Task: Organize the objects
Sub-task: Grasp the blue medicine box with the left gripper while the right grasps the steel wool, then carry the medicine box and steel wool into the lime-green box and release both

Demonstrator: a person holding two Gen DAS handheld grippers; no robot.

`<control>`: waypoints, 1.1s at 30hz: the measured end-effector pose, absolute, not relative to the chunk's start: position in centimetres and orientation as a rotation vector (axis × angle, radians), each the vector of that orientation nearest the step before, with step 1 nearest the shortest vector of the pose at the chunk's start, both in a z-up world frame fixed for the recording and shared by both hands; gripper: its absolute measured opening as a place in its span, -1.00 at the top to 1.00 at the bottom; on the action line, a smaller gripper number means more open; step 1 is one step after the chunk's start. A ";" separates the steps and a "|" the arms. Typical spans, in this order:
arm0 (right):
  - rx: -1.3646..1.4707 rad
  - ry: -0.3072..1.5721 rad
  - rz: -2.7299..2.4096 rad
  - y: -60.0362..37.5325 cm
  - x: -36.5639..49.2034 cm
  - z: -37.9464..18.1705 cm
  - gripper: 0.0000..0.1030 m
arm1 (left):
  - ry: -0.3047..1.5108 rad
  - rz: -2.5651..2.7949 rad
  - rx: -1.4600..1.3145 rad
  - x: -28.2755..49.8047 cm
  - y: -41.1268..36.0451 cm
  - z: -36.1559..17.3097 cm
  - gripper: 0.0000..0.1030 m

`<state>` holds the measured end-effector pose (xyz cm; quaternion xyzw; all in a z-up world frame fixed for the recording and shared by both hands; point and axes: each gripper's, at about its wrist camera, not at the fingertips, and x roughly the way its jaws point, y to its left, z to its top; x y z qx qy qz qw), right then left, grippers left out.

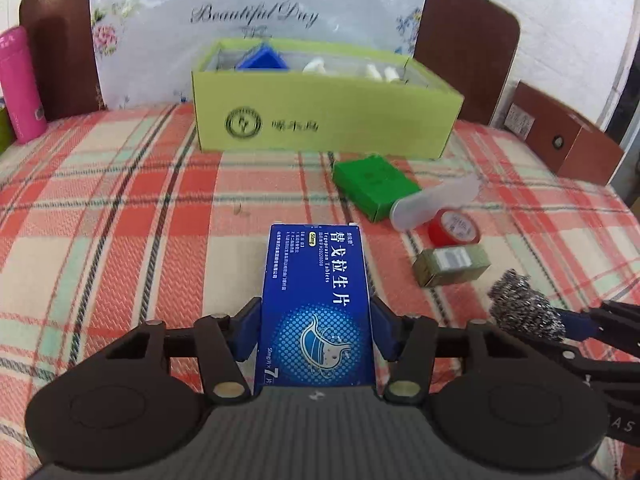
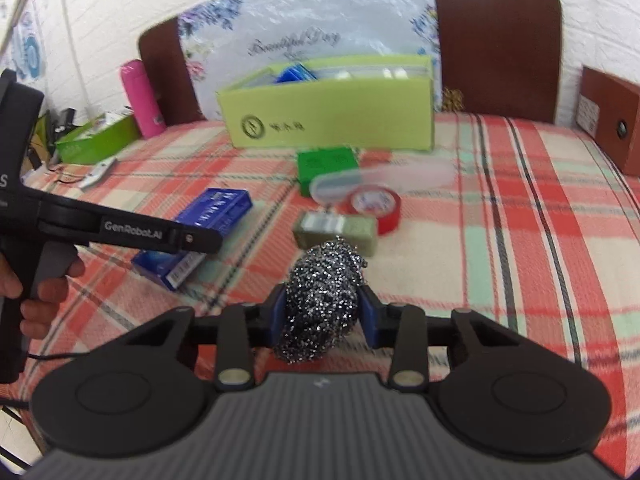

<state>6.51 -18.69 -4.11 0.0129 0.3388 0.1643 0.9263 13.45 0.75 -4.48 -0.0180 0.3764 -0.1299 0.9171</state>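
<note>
Gripping check, left wrist view: left tongs [image 1: 314,332] clamp the blue tablet box [image 1: 316,304] at 6 o'clock; lime carton [image 1: 320,124] stands at 12 on the plaid bed [image 1: 120,208]. Suggest lifting level, clearing the carton wall before release.

Right wrist view: right tongs [image 2: 323,314] squeeze the steel scourer [image 2: 320,300] at 6 o'clock. Loose count: one green box [image 2: 326,164], one red tape roll [image 2: 378,206], one olive box [image 2: 336,230].

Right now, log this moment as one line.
left gripper: shut on blue medicine box | right gripper: shut on steel wool scourer | yellow-green box: behind, open
</note>
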 end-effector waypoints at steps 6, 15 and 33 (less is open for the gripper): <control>0.021 0.573 0.382 -18.1 9.1 0.0 0.29 | 0.637 -0.322 -0.049 14.3 1.3 1.0 -0.13; 0.027 0.404 0.327 -18.5 17.6 4.9 0.28 | 0.510 -0.363 -0.075 21.8 -0.2 7.3 -0.13; -0.183 0.462 0.256 -17.3 34.6 -0.9 -0.35 | 0.560 -0.254 -0.125 35.3 -0.9 3.3 -0.58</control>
